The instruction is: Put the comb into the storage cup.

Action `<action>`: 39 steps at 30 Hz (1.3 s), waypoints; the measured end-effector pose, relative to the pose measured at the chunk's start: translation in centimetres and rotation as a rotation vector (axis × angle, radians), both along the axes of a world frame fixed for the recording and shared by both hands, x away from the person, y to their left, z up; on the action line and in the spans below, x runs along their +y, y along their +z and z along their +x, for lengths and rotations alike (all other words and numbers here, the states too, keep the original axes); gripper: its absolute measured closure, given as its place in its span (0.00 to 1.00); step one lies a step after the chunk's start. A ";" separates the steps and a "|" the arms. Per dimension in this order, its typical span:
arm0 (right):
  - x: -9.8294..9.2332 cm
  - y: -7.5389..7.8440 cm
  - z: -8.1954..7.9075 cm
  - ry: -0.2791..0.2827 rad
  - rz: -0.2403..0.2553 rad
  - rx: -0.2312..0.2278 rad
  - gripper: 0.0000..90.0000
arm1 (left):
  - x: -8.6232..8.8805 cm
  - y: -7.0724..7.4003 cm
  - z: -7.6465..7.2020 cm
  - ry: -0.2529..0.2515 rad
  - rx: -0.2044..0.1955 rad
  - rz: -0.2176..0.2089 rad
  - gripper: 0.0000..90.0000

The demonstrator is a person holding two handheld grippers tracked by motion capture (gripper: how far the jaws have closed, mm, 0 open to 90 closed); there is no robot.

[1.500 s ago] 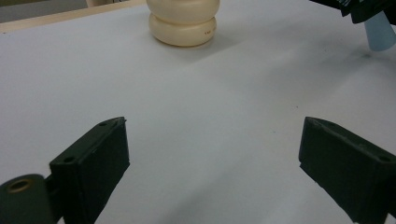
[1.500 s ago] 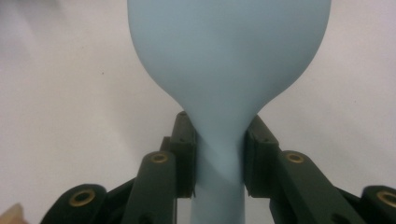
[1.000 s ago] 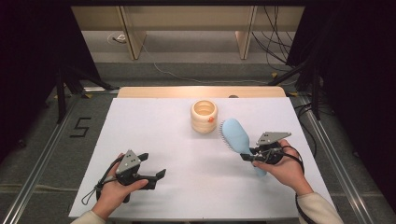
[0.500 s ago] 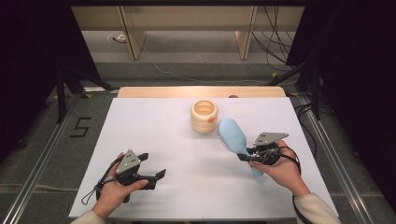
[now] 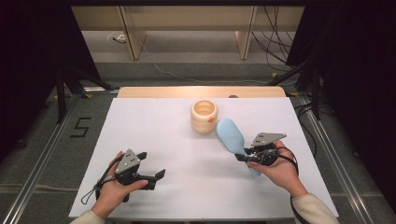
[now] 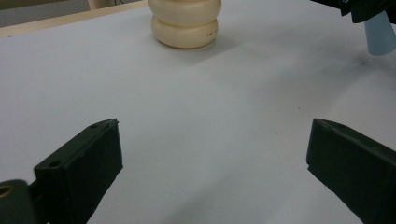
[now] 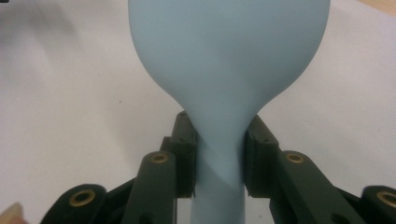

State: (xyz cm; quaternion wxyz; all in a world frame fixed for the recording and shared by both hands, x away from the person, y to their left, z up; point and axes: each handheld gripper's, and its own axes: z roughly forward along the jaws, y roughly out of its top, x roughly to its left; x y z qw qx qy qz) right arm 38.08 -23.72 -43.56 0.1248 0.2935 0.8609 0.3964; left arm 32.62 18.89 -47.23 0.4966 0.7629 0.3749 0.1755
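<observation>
A light blue hairbrush (image 5: 229,135) (image 7: 224,56) is held above the white table, its head beside the cream ribbed cup (image 5: 204,116) (image 6: 185,21). My right gripper (image 5: 243,156) (image 7: 219,154) is shut on the brush's neck, where handle meets head. The handle's end (image 6: 379,35) pokes out past the hand. My left gripper (image 5: 156,175) (image 6: 212,158) rests open near the table's front left, jaws wide apart with nothing between them, pointing towards the cup.
A white sheet (image 5: 159,135) covers the table, with a wooden strip (image 5: 154,92) along its far edge. A small dark object (image 5: 233,96) lies on that strip. Metal rails (image 5: 42,154) flank the table, and cables (image 5: 275,51) run on the floor behind.
My right gripper has carried the brush left and away, bringing its head closer to the cup. The left gripper has stayed put.
</observation>
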 end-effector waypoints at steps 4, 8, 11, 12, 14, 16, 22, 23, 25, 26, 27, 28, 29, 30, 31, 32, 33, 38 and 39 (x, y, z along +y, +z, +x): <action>0.1 0.0 0.0 -0.007 0.007 -0.002 0.78 | 0.0 0.1 0.0 0.002 0.004 -0.010 0.00; 0.3 0.0 -0.1 -0.008 0.010 -0.005 0.78 | 0.0 0.3 0.1 0.005 0.024 -0.047 0.00; 0.5 0.0 -0.1 -0.011 0.013 -0.004 0.78 | -0.1 0.4 0.1 0.003 0.015 -0.045 0.00; 0.5 -0.1 -0.1 -0.011 0.016 -0.005 0.78 | -0.2 0.5 0.1 0.002 0.014 -0.048 0.00; 0.6 -0.1 -0.1 -0.012 0.018 -0.007 0.78 | -0.3 0.7 0.2 0.002 0.011 -0.051 0.00; 0.8 -0.1 -0.1 -0.017 0.023 -0.009 0.78 | -0.3 0.9 0.2 0.003 0.011 -0.062 0.00; 1.3 -0.1 -0.2 -0.018 0.032 -0.017 0.78 | -0.6 1.6 0.6 0.011 0.014 -0.104 0.00; 1.4 -0.2 -0.2 -0.015 0.033 -0.018 0.78 | -0.6 1.6 0.6 0.010 0.012 -0.104 0.00; 1.6 -0.2 -0.2 -0.012 0.033 -0.019 0.78 | -0.6 1.8 0.7 0.014 0.008 -0.109 0.00; 1.7 -0.2 -0.3 -0.012 0.033 -0.019 0.78 | -0.6 1.9 0.7 0.013 0.008 -0.111 0.00; 1.8 -0.2 -0.3 -0.008 0.035 -0.020 0.78 | -0.6 2.0 0.7 0.012 0.010 -0.115 0.00; 1.9 -0.2 -0.3 -0.008 0.037 -0.021 0.78 | -0.7 2.1 0.8 0.012 0.010 -0.122 0.00; 2.0 -0.2 -0.3 -0.007 0.037 -0.023 0.78 | -0.7 2.2 0.8 0.012 0.008 -0.122 0.00; 2.1 -0.2 -0.3 -0.005 0.039 -0.023 0.78 | -0.8 2.3 0.9 0.013 0.004 -0.122 0.00; 2.1 -0.2 -0.4 -0.006 0.041 -0.025 0.78 | -0.9 2.4 1.0 0.012 0.002 -0.123 0.00; 2.2 -0.2 -0.4 -0.008 0.043 -0.026 0.78 | -1.0 2.5 1.0 0.011 0.001 -0.125 0.00; 2.2 -0.2 -0.4 -0.006 0.045 -0.030 0.78 | -1.0 2.6 1.1 0.010 -0.001 -0.126 0.00; 2.4 -0.1 -0.4 -0.009 0.055 -0.035 0.78 | -1.6 3.0 1.5 0.005 -0.005 -0.130 0.00; 2.4 -0.1 -0.4 -0.008 0.057 -0.037 0.78 | -1.7 3.0 1.5 0.002 -0.006 -0.130 0.00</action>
